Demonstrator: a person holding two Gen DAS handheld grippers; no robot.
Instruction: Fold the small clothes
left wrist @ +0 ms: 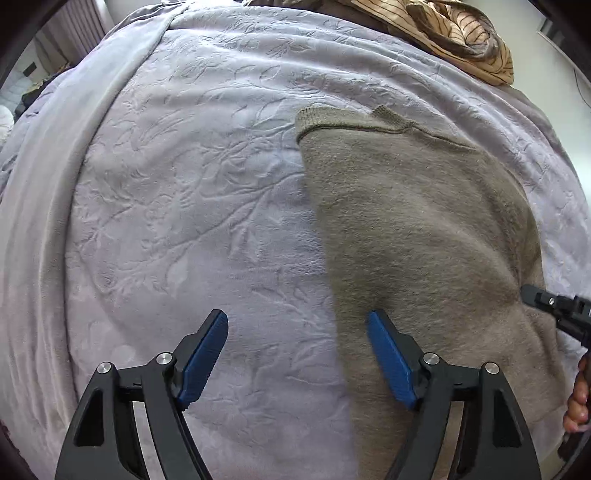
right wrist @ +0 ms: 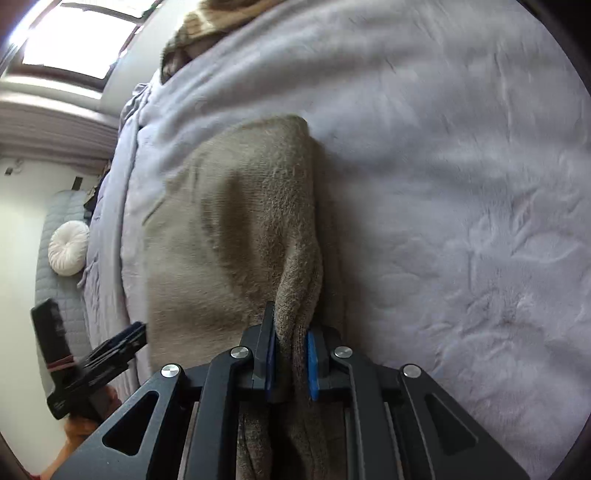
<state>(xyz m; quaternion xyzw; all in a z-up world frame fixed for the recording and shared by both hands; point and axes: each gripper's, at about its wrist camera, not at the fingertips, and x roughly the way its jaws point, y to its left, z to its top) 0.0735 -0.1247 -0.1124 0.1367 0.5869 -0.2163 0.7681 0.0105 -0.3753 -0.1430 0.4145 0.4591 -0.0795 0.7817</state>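
Blue pads on my right hand-held gripper (right wrist: 291,363) sit closest to the lens, pressed together on a bunched edge of the taupe knit garment (right wrist: 236,229). From that pinch the fabric rises in a soft ridge and runs straight away from me along the fingers' line, so its long axis points forward from the right hand-held gripper. Its remaining cloth spreads out to the left of that ridge and lies flat on the bed's lavender embossed blanket (right wrist: 461,192).

My left hand-held gripper (left wrist: 297,354) hangs above the bed with its fingers spread wide and nothing between them. In its view the near edge of the garment (left wrist: 413,229) passes between the two pads: the right pad is over the knit and the left pad over bare blanket (left wrist: 177,184). The garment therefore lies forward and to the right of this hand-held gripper, with a ribbed hem or cuff at its far end.

I judge the fold to be under way, with the right side carrying the work. Since the right hand-held gripper already holds the edge, it is the nearer one; the left would have to shift right to catch or pin the cloth. A striped tan cloth (left wrist: 461,33) sits at the far end of the bed, well apart.
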